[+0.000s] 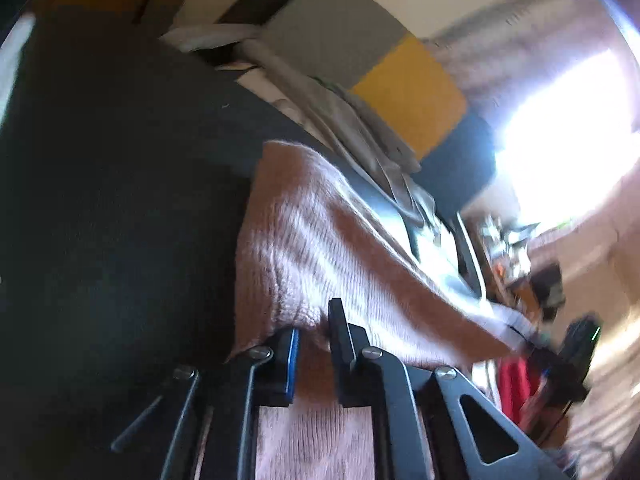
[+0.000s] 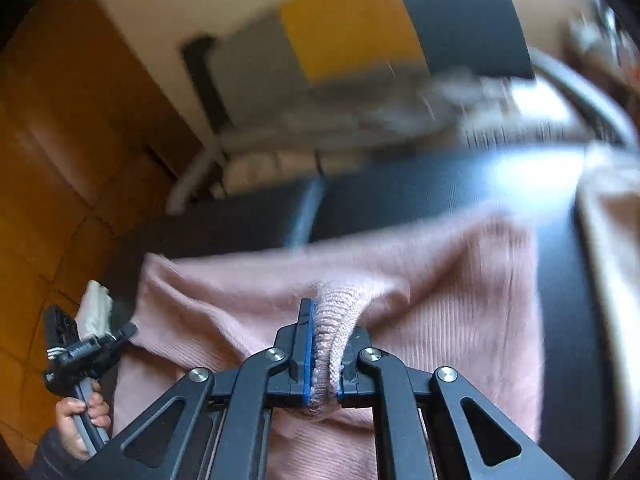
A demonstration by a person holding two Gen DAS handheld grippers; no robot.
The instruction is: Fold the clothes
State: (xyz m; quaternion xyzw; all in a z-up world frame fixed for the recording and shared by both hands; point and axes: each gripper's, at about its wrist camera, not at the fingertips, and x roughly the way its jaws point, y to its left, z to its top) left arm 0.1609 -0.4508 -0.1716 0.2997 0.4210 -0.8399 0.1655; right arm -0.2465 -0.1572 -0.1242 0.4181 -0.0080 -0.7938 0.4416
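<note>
Right wrist view shows the pink knitted garment [image 2: 420, 280] gathered into a thick ribbed roll that the right gripper [image 2: 325, 344] pinches tightly between its blue-edged pads, while the rest of the knit spreads out beyond it over the dark worktop [image 2: 440, 196]. On the far left edge of the garment the left gripper [image 2: 100, 336], held in a hand [image 2: 82, 420], bites its border; in the left wrist view the same knit [image 1: 320, 240] passes between the left gripper's [image 1: 314, 344] fingers, which stand a little apart with cloth bunched between them, so the hold there looks looser. Blur suggests the cloth is moving, seemingly carried by two points for a fold. To do it well, I judge both holds should keep the edge taut and level between them, and the knit should come down flat on the worktop rather than sagging. Beyond the garment, at the worktop's far edge, lies a pale heap of other cloth [image 1: 352, 128], well clear of it.
</note>
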